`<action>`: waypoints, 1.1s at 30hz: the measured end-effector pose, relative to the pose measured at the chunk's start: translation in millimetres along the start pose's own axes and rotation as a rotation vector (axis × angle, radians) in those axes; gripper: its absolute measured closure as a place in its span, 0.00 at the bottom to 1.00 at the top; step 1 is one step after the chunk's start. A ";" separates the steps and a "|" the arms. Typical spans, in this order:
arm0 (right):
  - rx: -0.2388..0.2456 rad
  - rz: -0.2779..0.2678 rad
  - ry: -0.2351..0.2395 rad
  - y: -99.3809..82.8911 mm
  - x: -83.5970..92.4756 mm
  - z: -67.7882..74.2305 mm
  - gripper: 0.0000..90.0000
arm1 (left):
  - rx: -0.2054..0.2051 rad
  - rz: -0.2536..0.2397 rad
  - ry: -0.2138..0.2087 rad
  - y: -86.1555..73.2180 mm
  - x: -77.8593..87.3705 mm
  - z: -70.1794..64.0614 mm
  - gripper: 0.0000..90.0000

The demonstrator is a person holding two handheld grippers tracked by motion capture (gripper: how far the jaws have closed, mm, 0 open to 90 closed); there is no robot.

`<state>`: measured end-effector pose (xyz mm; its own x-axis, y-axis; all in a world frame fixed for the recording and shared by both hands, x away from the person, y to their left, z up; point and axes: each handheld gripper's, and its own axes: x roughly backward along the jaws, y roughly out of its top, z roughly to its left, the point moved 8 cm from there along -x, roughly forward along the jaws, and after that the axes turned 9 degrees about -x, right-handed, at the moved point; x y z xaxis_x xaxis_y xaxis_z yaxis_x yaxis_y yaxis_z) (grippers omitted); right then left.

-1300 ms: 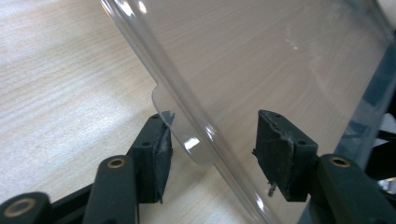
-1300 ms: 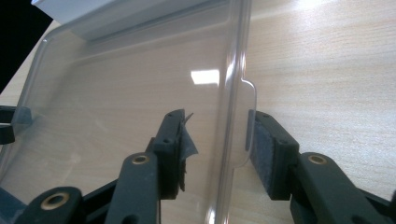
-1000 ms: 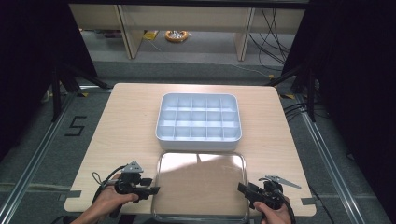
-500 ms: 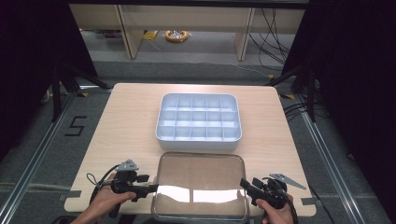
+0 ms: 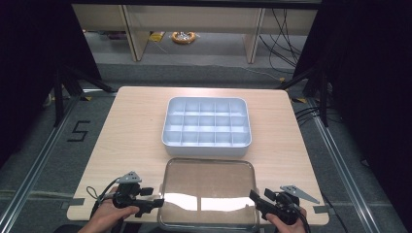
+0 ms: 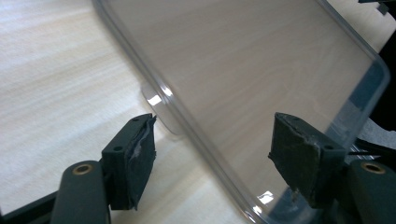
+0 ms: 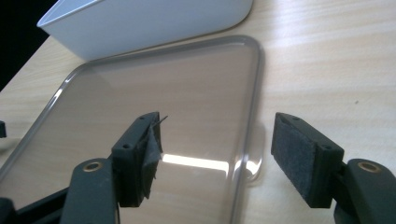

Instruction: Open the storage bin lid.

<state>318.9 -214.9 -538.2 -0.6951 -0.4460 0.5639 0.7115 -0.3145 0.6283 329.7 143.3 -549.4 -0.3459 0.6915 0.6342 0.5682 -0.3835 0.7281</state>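
Observation:
A clear plastic lid (image 5: 209,184) lies flat on the wooden table (image 5: 136,126), just in front of a white compartment tray (image 5: 206,127). My left gripper (image 5: 156,204) is at the lid's near left corner. In the left gripper view, the left gripper (image 6: 217,151) is open, its jaws either side of the lid (image 6: 261,70) edge and its small tab (image 6: 161,105), not touching. My right gripper (image 5: 253,198) is at the near right corner. It is also open (image 7: 224,151), with the lid (image 7: 163,93) rim between its pads (image 7: 303,161).
The white tray (image 7: 149,23) has several empty compartments and stands directly behind the lid. The table's near edge runs just under both hands. Bare wood lies to the left and right of the tray. Dark floor, cables and shelving surround the table.
The bright glare on the lid has shifted from its far part to its near part. Both hands have slid slightly toward the near edge. The jaws stay open.

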 end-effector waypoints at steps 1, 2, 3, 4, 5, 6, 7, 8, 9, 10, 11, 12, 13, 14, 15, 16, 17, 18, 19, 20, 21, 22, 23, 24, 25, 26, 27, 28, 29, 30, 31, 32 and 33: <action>0.036 -0.014 0.000 0.3 0.0 -1.6 0.37 | -0.013 -0.006 -0.008 -0.4 -0.3 -0.4 0.34; 0.027 -0.008 -0.021 -1.6 1.2 -2.3 0.36 | 0.002 -0.002 -0.005 -1.7 0.4 -2.5 0.33; -0.003 -0.007 -0.001 -3.3 1.7 1.3 0.36 | 0.013 -0.002 -0.007 -2.6 0.9 -4.2 0.33; 0.031 -0.013 -0.006 -3.3 1.2 -1.4 0.35 | 0.009 -0.002 -0.014 -3.3 1.3 -4.6 0.33; 0.033 -0.002 0.001 -4.3 3.7 -0.6 0.35 | 0.018 0.000 -0.007 -4.2 1.8 -5.5 0.33; 0.009 -0.001 0.002 -5.9 4.0 0.5 0.35 | 0.009 0.001 -0.020 -5.2 1.8 -5.8 0.33; -0.007 0.005 -0.002 -7.3 5.0 1.3 0.35 | 0.017 0.001 -0.016 -6.2 1.8 -7.0 0.32; 0.031 -0.004 0.007 -6.5 4.8 -1.4 0.35 | 0.024 0.001 -0.018 -7.2 1.8 -8.2 0.32; -0.013 0.008 0.005 -9.0 6.5 1.4 0.35 | 0.047 0.009 -0.024 -8.7 2.5 -11.1 0.32; 0.020 -0.005 0.010 -8.5 5.8 -0.8 0.34 | 0.045 0.009 -0.032 -9.2 2.6 -11.7 0.31; 0.040 -0.009 0.004 -8.8 4.7 -2.7 0.34 | 0.044 0.012 -0.033 -9.8 2.7 -12.5 0.31; 0.037 0.006 -0.015 -10.4 7.2 -3.2 0.34 | 0.046 0.010 -0.031 -10.2 2.6 -13.2 0.31; 0.026 0.006 0.004 -11.5 6.6 -1.4 0.34 | 0.047 0.010 -0.030 -10.9 2.5 -13.9 0.31; 0.026 0.008 0.012 -12.1 6.4 -1.3 0.33 | 0.050 0.013 -0.039 -11.7 2.5 -14.8 0.30; 0.025 0.007 0.011 -12.9 6.3 -1.0 0.33 | 0.052 0.010 -0.043 -12.0 2.2 -15.6 0.30; -0.006 0.015 0.008 -15.2 6.7 1.2 0.33 | 0.054 0.014 -0.039 -12.7 2.4 -16.1 0.30; 0.033 0.006 0.008 -14.0 6.1 -1.6 0.32 | 0.054 0.017 -0.022 -13.3 2.2 -16.1 0.30; 0.017 0.015 0.007 -15.0 7.3 -1.6 0.32 | 0.051 0.021 -0.026 -14.0 2.3 -16.4 0.30; 0.017 0.015 0.007 -15.0 7.3 -1.6 0.32 | 0.055 0.019 -0.026 -14.1 2.0 -17.0 0.30; -0.026 0.022 0.015 -16.7 7.8 1.4 0.32 | 0.058 0.016 -0.045 -14.2 1.7 -18.4 0.30; 0.001 0.020 0.014 -16.0 7.8 -1.5 0.32 | 0.057 0.015 -0.043 -14.3 1.6 -18.5 0.30; 0.002 0.030 0.003 -16.6 8.2 -3.0 0.32 | 0.055 0.016 -0.034 -14.6 1.3 -18.6 0.30; -0.015 0.033 0.020 -17.0 8.2 -1.7 0.31 | 0.053 0.023 -0.025 -15.4 1.3 -18.6 0.30; -0.011 0.041 0.030 -17.5 7.9 -2.2 0.31 | 0.057 0.019 -0.049 -15.7 0.3 -20.1 0.30; -0.026 0.036 0.028 -17.9 6.8 -1.6 0.31 | 0.052 0.024 -0.051 -16.2 -0.1 -20.2 0.30; -0.012 0.027 0.031 -17.2 5.1 -3.3 0.31 | 0.049 0.029 -0.052 -16.7 -0.4 -20.0 0.30; -0.040 0.037 0.029 -18.7 5.8 -1.4 0.30 | 0.053 0.028 -0.053 -16.6 -1.0 -20.4 0.30; -0.024 0.043 0.034 -19.0 5.8 -3.0 0.30 | 0.058 0.026 -0.045 -16.7 -1.5 -20.6 0.30; -0.027 0.053 0.036 -19.5 6.5 -3.1 0.30 | 0.060 0.023 -0.046 -16.7 -2.1 -20.9 0.30; -0.053 0.054 0.054 -20.1 4.8 -1.2 0.30 | 0.055 0.031 -0.051 -17.3 -1.9 -20.8 0.30; -0.032 0.040 0.050 -18.7 4.0 -3.0 0.29 | 0.058 0.034 -0.040 -17.5 -2.1 -20.4 0.31; -0.070 0.054 0.044 -20.3 5.0 -1.1 0.29 | 0.058 0.036 -0.033 -17.6 -2.4 -20.2 0.31; -0.031 0.055 0.040 -19.5 5.1 -4.6 0.29 | 0.052 0.042 -0.031 -18.2 -2.4 -19.8 0.31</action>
<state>301.9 -214.9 -550.0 -0.6506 -0.4959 0.5752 0.7519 -0.3141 0.5797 305.5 136.5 -559.0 -0.2980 0.6947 0.6547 0.6202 -0.3805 0.6860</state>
